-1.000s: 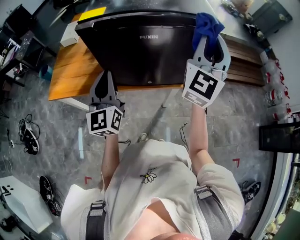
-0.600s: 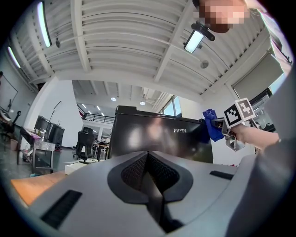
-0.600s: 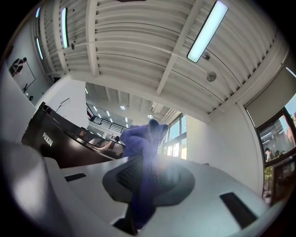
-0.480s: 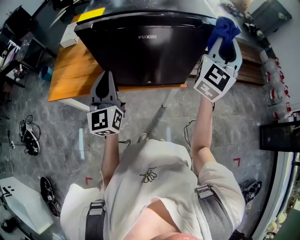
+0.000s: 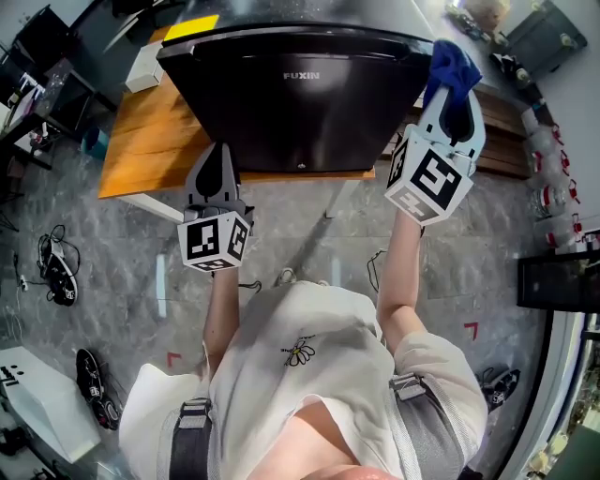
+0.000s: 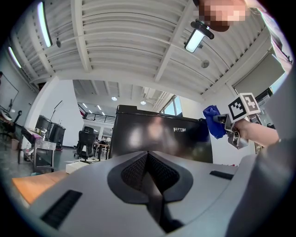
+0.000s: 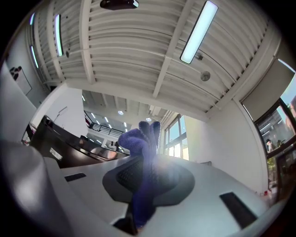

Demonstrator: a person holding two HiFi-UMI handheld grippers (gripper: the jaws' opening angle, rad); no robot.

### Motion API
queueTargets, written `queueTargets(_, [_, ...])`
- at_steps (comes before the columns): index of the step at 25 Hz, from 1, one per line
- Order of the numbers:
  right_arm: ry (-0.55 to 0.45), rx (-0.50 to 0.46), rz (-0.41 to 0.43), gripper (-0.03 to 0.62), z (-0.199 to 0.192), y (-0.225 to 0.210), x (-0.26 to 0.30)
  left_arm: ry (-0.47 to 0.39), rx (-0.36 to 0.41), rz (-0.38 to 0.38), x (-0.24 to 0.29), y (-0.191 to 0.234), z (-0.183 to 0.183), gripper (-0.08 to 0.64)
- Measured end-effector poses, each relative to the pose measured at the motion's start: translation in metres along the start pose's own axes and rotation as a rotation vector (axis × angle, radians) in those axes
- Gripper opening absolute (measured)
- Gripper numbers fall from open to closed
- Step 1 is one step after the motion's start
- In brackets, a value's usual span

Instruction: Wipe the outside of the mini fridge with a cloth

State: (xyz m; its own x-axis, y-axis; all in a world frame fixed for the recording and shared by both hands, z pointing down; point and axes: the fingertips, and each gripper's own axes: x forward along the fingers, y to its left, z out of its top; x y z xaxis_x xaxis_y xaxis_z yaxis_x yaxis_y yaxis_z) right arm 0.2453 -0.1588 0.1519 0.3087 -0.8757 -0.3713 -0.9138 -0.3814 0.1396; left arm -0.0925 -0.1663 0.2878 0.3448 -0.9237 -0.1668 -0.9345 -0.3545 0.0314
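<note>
- firstly, head view: the mini fridge (image 5: pixel 300 103) stands on a wooden table (image 5: pixel 141 141). its casing is glossy black, and the door carries white "fuxin" lettering near the top and a small pale dot near the lower edge. a yellow label (image 5: pixel 190 26) lies on the top panel at the far left corner.
- head view: the right gripper (image 5: pixel 448 94) is raised at the fridge's upper right corner, with a blue cloth (image 5: pixel 450 61) bunched above its jaws. the cloth sits just beside the fridge's right edge; contact cannot be confirmed from this view.
- head view: the left gripper (image 5: pixel 217 159) is held low in front of the door's lower left area, apart from the fridge, jaws pointing toward it.
- left gripper view: the left gripper (image 6: pixel 148 159) has its jaws pressed together with nothing between them. the mini fridge (image 6: pixel 157 139) fills the middle distance, its dark door reflecting soft light patches. the blue cloth (image 6: pixel 212 121) is at the door's upper right edge, carried by the right gripper (image 6: pixel 230 126).
- right gripper view: the right gripper (image 7: pixel 141 173) pinches the blue cloth (image 7: pixel 138 141), which runs down between the jaws and bulges above them in a fuzzy, folded wad. the mini fridge (image 7: pixel 60 146) appears as a dark glossy surface at the left, beside the cloth.
</note>
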Motion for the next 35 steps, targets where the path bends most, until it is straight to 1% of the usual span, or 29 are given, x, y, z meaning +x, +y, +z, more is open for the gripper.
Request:
queueTargets(2, [-0.035, 0.036, 0.075, 0.061, 0.012, 0.027, -0.015, 0.001, -0.001, 0.008, -0.001, 0.002, -0.001, 0.005])
queueTargets(4, [-0.058, 0.085, 0.181, 0.061, 0.023, 0.065, -0.029, -0.001, 0.002, 0.019, -0.003, 0.006, 0.000, 0.005])
queueTargets(8, [-0.094, 0.243, 0.403, 0.061, 0.039, 0.146, -0.055, -0.008, 0.004, 0.051, -0.008, 0.016, 0.001, 0.005])
queueTargets(10, [-0.154, 0.318, 0.485, 0.061, 0.056, 0.189, -0.066, -0.009, 0.005, 0.077, -0.014, 0.024, 0.002, 0.005])
queueTargets(11, [-0.180, 0.331, 0.527, 0.061, 0.062, 0.211, -0.071, -0.010, 0.005, 0.093, -0.017, 0.030, 0.002, 0.005])
queueTargets(13, [-0.182, 0.302, 0.620, 0.061, 0.062, 0.254, -0.081, -0.011, 0.003, 0.130, -0.025, 0.042, 0.001, 0.005])
queueTargets(15, [-0.127, 0.272, 0.702, 0.061, 0.052, 0.292, -0.090, -0.009, 0.002, 0.173, -0.036, 0.057, 0.001, 0.005])
queueTargets(17, [-0.064, 0.285, 0.757, 0.061, 0.042, 0.323, -0.094, -0.007, 0.001, 0.220, -0.049, 0.072, 0.000, 0.005])
queueTargets(20, [-0.029, 0.289, 0.802, 0.061, 0.034, 0.360, -0.093, 0.001, 0.000, 0.282, -0.068, 0.093, 0.000, 0.005])
queueTargets(25, [-0.019, 0.239, 0.815, 0.061, 0.029, 0.401, -0.086, 0.007, -0.006, 0.352, -0.091, 0.117, 0.000, 0.005])
queueTargets(28, [-0.018, 0.204, 0.819, 0.061, 0.025, 0.417, -0.085, 0.003, -0.027, 0.355, -0.095, 0.120, -0.001, 0.005])
queueTargets(30, [-0.022, 0.175, 0.808, 0.061, 0.022, 0.421, -0.084, 0.004, -0.026, 0.345, -0.094, 0.118, -0.001, 0.005])
queueTargets(35, [-0.011, 0.150, 0.767, 0.061, 0.015, 0.416, -0.078, 0.007, -0.013, 0.315, -0.089, 0.110, 0.000, 0.005])
